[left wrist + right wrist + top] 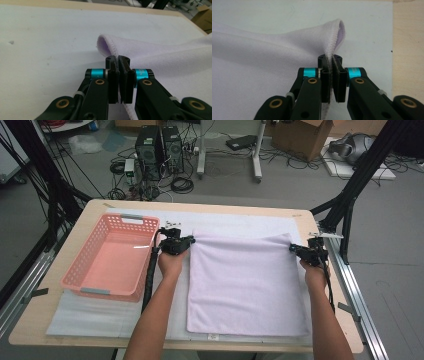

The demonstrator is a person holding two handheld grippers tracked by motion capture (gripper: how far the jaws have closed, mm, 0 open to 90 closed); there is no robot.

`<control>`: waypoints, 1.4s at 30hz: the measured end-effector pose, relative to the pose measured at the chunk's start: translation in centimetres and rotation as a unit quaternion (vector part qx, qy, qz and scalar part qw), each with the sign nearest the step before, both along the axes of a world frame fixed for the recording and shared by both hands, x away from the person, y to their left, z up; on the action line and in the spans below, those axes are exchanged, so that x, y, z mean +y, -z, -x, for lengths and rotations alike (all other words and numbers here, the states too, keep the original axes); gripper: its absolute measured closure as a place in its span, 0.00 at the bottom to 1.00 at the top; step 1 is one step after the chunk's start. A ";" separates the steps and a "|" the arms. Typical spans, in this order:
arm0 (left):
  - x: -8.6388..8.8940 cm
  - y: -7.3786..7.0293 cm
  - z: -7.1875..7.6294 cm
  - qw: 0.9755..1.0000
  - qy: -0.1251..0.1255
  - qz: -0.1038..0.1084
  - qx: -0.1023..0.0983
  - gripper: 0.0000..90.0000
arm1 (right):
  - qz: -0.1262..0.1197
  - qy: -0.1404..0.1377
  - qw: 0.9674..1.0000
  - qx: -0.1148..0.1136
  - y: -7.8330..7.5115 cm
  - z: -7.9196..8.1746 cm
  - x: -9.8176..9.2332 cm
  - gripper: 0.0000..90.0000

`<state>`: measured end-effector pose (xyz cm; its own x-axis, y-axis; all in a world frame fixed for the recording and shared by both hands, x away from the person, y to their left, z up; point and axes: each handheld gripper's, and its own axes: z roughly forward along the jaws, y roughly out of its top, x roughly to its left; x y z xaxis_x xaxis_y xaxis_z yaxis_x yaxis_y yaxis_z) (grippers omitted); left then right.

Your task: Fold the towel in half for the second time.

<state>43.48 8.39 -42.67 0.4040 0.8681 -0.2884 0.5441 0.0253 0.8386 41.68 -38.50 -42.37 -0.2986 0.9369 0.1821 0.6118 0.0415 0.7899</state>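
Towel [245, 285]: it lies flat on the white mat [90, 315] on your worktop [300, 212], right of the pink basket [112, 257].
Left gripper [117, 60]: your fingers are clamped on the hem of the far left corner.
Right gripper [330, 59]: clamped the same way on the far right corner.
Handling: judge it soft, light and limp; it will sag between your two holds, so keep them spread.
Hold: the stitched hem is your firmest bite.
Lie: near square, slightly longer from the far edge toward you.

A wooden table [60, 317] carries a white mat [90, 315]. On the mat lie a lavender towel [245, 285] and, left of the towel, a pink basket [114, 257].
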 end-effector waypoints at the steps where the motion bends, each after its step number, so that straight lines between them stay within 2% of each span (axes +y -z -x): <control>1: 0.0 -0.1 0.1 1.000 0.002 -0.002 -0.003 0.96 | -0.005 -0.001 1.000 -0.004 -0.1 0.1 0.0 0.96; 6: 0.2 -0.6 0.6 1.000 0.013 -0.001 -0.003 0.96 | -0.013 -0.007 1.000 -0.010 -0.5 0.5 -0.2 0.96; 9: 0.5 -1.5 1.3 1.000 0.020 -0.006 -0.007 0.96 | -0.026 -0.016 0.999 -0.023 -1.5 1.3 -0.4 0.96; 13: 0.6 -2.3 1.9 1.000 0.029 -0.001 -0.006 0.96 | -0.025 -0.033 0.998 -0.042 -2.8 2.6 -0.8 0.96; 15: 0.7 -2.7 3.0 0.999 0.033 0.014 -0.018 0.96 | -0.031 -0.036 0.998 -0.050 -3.1 3.4 -1.0 0.96; 17: 0.8 -2.7 3.3 0.999 0.035 0.014 -0.018 0.96 | -0.034 -0.038 0.997 -0.053 -3.2 3.8 -1.2 0.96; 20: 1.0 -2.3 4.8 0.999 0.044 0.012 -0.019 0.96 | -0.032 -0.054 0.996 -0.057 -3.3 5.3 -1.3 0.96; 23: 1.2 -2.1 5.5 0.998 0.052 0.016 -0.015 0.96 | -0.020 -0.062 0.996 -0.056 -3.2 6.2 -1.2 0.96; 24: 1.3 -2.1 5.9 0.998 0.059 0.009 -0.011 0.96 | -0.020 -0.062 0.996 -0.056 -3.2 6.2 -1.2 0.96; 25: 1.4 -2.0 6.4 0.998 0.061 0.010 -0.021 0.96 | -0.019 -0.067 0.996 -0.056 -3.1 7.0 -1.3 0.96; 27: 1.5 -1.8 7.9 0.997 0.074 0.009 -0.025 0.96 | -0.019 -0.070 0.996 -0.057 -2.8 7.8 -1.3 0.96; 28: 1.5 -1.8 7.9 0.997 0.074 0.009 -0.025 0.96 | -0.020 -0.071 0.996 -0.058 -2.6 8.3 -1.4 0.96; 31: 1.6 -1.5 9.2 0.996 0.087 0.004 -0.029 0.96 | -0.027 -0.074 0.995 -0.059 -2.0 9.6 -1.5 0.96; 32: 1.7 -1.3 10.0 0.995 0.094 0.003 -0.030 0.96 | -0.026 -0.075 0.995 -0.058 -1.8 10.1 -1.6 0.96; 33: 1.7 -1.3 10.0 0.995 0.094 0.003 -0.030 0.96 | -0.019 -0.078 0.995 -0.058 -1.5 10.5 -1.6 0.96; 34: 1.8 -1.2 10.5 0.995 0.096 0.008 -0.031 0.96 | -0.016 -0.078 0.995 -0.056 -1.3 10.9 -1.6 0.96; 36: 1.8 -1.0 11.3 0.994 0.104 0.005 -0.031 0.96 | -0.015 -0.080 0.995 -0.054 -0.9 11.5 -1.7 0.96; 37: 1.8 -0.6 12.2 0.993 0.110 0.004 -0.031 0.96 | -0.016 -0.079 0.995 -0.053 -0.8 11.9 -1.7 0.96; 39: 1.9 -0.4 12.6 0.993 0.113 0.003 -0.031 0.96 | -0.015 -0.081 0.995 -0.053 -0.7 12.2 -1.7 0.96; 42: 2.2 0.8 13.7 0.992 0.122 0.009 -0.020 0.96 | -0.017 -0.085 0.995 -0.049 -0.3 13.4 -1.8 0.96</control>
